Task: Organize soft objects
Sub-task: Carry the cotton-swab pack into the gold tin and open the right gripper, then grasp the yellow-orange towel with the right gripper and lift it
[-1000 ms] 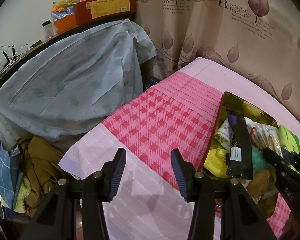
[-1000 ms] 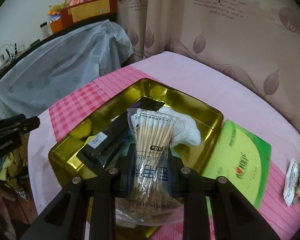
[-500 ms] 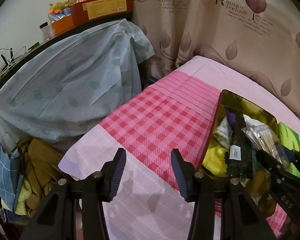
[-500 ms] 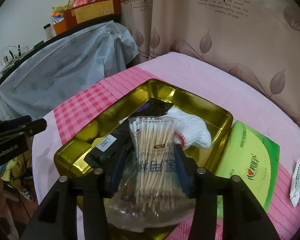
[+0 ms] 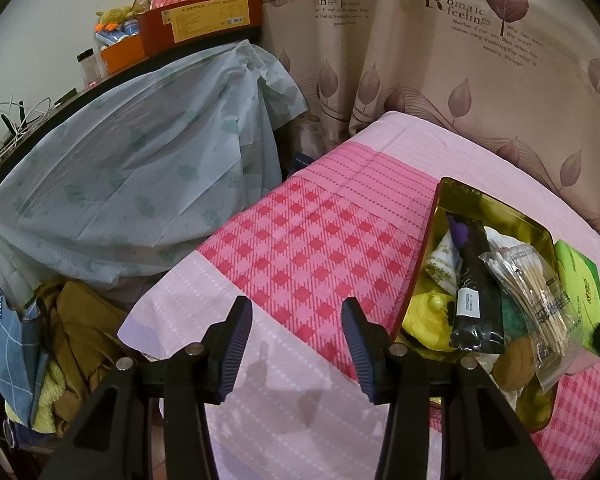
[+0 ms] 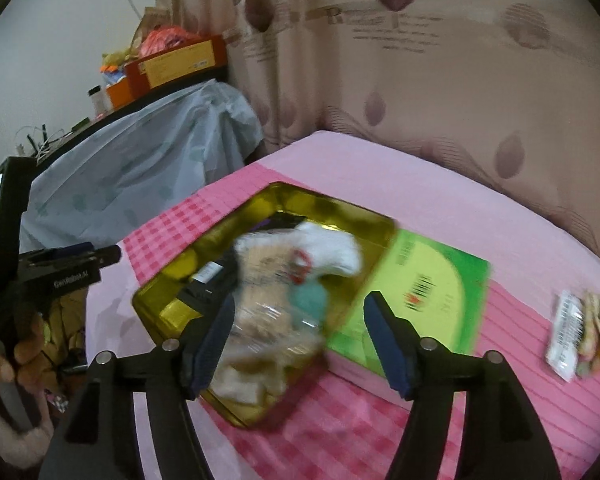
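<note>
A gold tin (image 5: pixel 439 204) (image 6: pixel 342 205) sits on the pink checked bedcover. In it lie a clear bag of cotton swabs (image 5: pixel 534 304) (image 6: pixel 266 304), a black packet (image 5: pixel 476 292), a white sock (image 6: pixel 332 250), a teal soft thing (image 6: pixel 310 298) and a yellow one (image 5: pixel 428 312). My right gripper (image 6: pixel 300 300) hovers over the tin's near right corner. Its jaws are opening and the pads are off the swab bag, which lies by the left finger; this view is blurred. My left gripper (image 5: pixel 297 308) stands open over bare bedcover left of the tin, holding nothing.
A green flat packet (image 6: pixel 440 288) (image 5: pixel 576 280) lies just right of the tin, with small snack packets (image 6: pixel 580 330) farther right. A curtain hangs behind the bed. Left of the bed stands furniture under a pale blue sheet (image 5: pixel 132 184), with clothes (image 5: pixel 76 336) piled below.
My right gripper has let go of the cotton swab bag, spread its jaws and pulled back to the right. The bag now lies in the tin. The left gripper has not moved.
</note>
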`<state>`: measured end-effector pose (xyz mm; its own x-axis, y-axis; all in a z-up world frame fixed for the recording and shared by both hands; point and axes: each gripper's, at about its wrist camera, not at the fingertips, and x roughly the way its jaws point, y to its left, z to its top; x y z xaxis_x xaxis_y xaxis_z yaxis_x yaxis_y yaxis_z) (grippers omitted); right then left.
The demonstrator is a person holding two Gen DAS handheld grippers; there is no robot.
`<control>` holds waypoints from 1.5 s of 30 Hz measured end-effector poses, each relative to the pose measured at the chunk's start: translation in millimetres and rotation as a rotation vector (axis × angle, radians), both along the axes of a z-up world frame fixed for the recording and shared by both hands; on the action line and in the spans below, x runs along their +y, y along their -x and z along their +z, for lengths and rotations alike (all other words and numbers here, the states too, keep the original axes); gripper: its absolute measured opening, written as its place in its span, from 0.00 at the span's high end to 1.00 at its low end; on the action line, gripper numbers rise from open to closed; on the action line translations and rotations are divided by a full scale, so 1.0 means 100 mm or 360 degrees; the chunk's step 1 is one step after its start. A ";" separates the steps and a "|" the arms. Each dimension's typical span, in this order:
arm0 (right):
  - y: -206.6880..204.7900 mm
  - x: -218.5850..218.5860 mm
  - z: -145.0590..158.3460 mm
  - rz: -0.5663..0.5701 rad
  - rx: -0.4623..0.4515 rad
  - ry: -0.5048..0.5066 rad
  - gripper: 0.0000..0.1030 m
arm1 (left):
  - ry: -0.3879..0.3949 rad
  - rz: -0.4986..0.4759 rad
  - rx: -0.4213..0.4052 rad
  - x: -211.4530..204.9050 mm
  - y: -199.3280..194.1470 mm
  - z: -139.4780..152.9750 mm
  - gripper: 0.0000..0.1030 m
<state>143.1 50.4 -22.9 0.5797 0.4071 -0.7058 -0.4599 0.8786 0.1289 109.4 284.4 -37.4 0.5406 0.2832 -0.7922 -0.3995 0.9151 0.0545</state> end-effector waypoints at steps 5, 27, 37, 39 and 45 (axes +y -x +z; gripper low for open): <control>0.05 -0.55 0.00 -0.0168 -0.0009 0.0019 0.37 | -0.0002 0.0002 -0.0002 0.00 0.00 0.00 0.54; -0.69 -2.78 -0.50 -0.0965 0.0101 0.0204 0.30 | -0.0057 -0.0053 0.0022 -0.07 -0.02 -0.04 0.54; -0.97 -3.03 -0.85 -0.1096 0.0140 0.0259 0.42 | -0.0140 -0.0101 0.0039 -0.19 -0.07 -0.08 0.54; -0.99 -3.11 -0.92 -0.1097 0.0189 0.0227 0.54 | -0.0179 -0.0113 0.0026 -0.24 -0.06 -0.06 0.54; -0.96 -3.10 -0.94 -0.1048 0.0195 0.0246 0.66 | -0.0306 -0.0192 -0.0047 -0.53 0.00 0.08 0.54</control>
